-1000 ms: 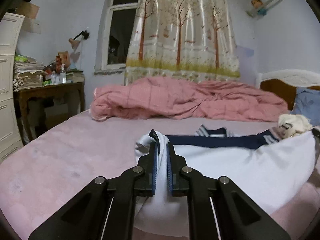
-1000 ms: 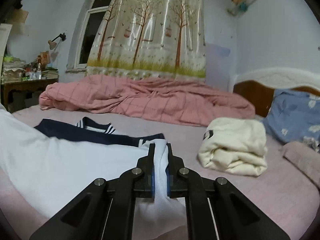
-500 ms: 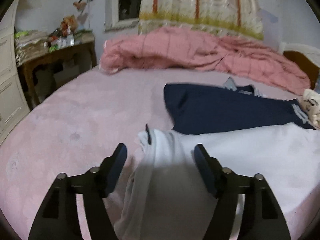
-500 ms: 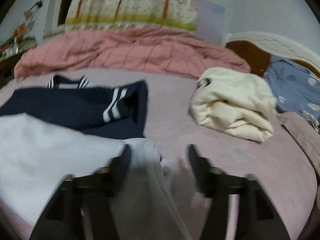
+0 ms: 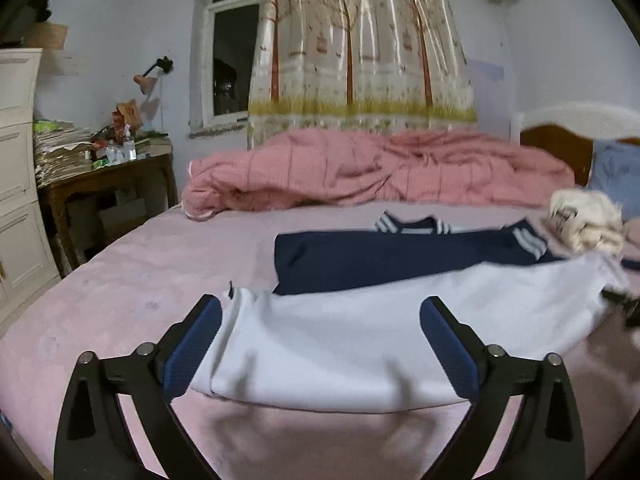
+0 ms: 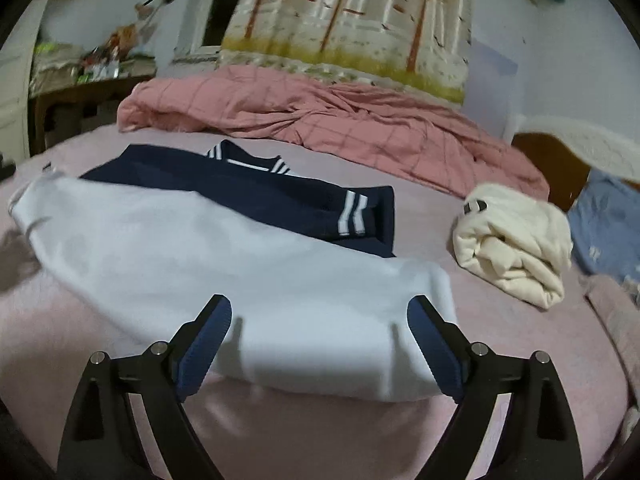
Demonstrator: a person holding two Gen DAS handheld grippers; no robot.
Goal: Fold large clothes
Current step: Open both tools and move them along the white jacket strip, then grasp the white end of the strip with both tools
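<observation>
My 2 tongs, left tongs (image 5: 320,344) and right tongs (image 6: 320,340), are opening wide, gripping nothing. The folded white-and-navy cotton garment (image 5: 400,332) lies crosswise just ahead on the pink bed (image 5: 120,300), one end before each.

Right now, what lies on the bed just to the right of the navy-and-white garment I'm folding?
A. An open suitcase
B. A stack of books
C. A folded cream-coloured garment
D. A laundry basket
C. In the right wrist view, a folded cream garment lies on the pink sheet just right of the navy-and-white garment, ahead of the blue pillow.
</observation>
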